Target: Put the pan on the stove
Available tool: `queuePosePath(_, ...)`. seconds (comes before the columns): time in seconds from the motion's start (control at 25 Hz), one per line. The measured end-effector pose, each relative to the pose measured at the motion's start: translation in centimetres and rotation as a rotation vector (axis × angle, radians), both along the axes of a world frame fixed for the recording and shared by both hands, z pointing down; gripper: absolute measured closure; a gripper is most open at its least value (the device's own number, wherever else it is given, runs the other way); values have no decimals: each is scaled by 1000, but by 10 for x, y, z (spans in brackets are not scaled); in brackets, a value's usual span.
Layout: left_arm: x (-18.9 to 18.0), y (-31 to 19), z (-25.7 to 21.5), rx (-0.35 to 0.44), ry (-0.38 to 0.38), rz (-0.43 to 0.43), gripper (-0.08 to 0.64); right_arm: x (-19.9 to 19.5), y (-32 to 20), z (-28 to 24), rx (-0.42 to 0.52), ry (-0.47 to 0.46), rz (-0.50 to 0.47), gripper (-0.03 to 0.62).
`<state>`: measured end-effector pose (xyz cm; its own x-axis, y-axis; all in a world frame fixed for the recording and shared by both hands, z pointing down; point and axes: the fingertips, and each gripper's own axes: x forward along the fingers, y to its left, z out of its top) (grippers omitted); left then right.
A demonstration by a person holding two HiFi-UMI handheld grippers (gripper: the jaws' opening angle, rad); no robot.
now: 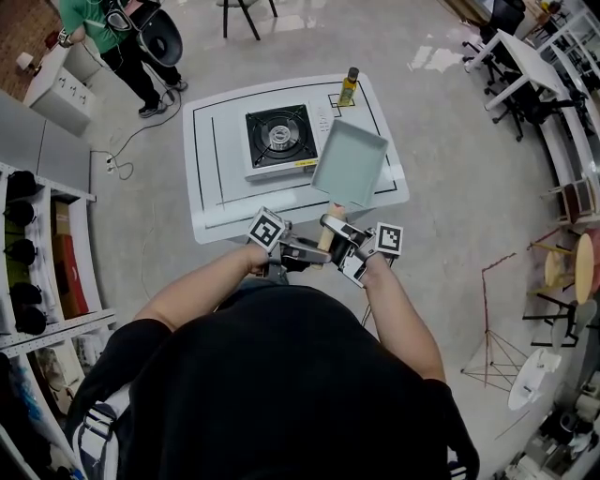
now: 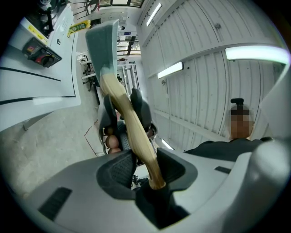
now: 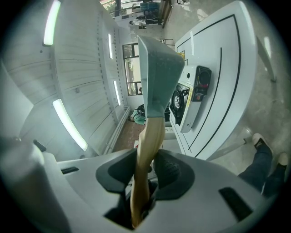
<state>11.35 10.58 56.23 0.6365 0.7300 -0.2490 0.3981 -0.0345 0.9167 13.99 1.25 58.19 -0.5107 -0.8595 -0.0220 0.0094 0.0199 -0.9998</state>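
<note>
A pale green square pan point(image 1: 349, 164) with a wooden handle point(image 1: 330, 228) hangs in the air over the near right part of the white table point(image 1: 211, 202). It overlaps the right edge of the portable gas stove point(image 1: 279, 139). My left gripper point(image 1: 314, 251) and right gripper point(image 1: 339, 246) are both shut on the handle from opposite sides. In the left gripper view the handle point(image 2: 132, 127) runs between the pads of the left gripper point(image 2: 138, 166). The right gripper view shows the pan point(image 3: 159, 77) edge-on above the right gripper point(image 3: 145, 170), with the stove point(image 3: 191, 98) beyond it.
A yellow-green bottle point(image 1: 349, 86) stands at the table's far right corner, behind the pan. A person in a green top point(image 1: 112, 28) stands at the far left by a white cabinet point(image 1: 61, 89). Shelves point(image 1: 37, 253) line the left side; desks and chairs point(image 1: 525, 75) are at the right.
</note>
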Motion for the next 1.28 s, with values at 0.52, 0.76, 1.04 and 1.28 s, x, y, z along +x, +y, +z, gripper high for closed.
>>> queuePosePath(0.52,12,-65,7,42,-16,-39,414,9,-64,3,-7,-11,-38,476)
queuePosePath(0.76,15,-105,4,30,-13,-76,414,8,-104,2,-16,-15,-71,477)
queuePosePath(1.04,17,-152,11,27,-24,-102,414,6,-151,8,-29,-19,-100,476)
queuePosePath(1.28,13,-174,12,22,-26,-118,414,1,-174,10,-30,-21,-128,477)
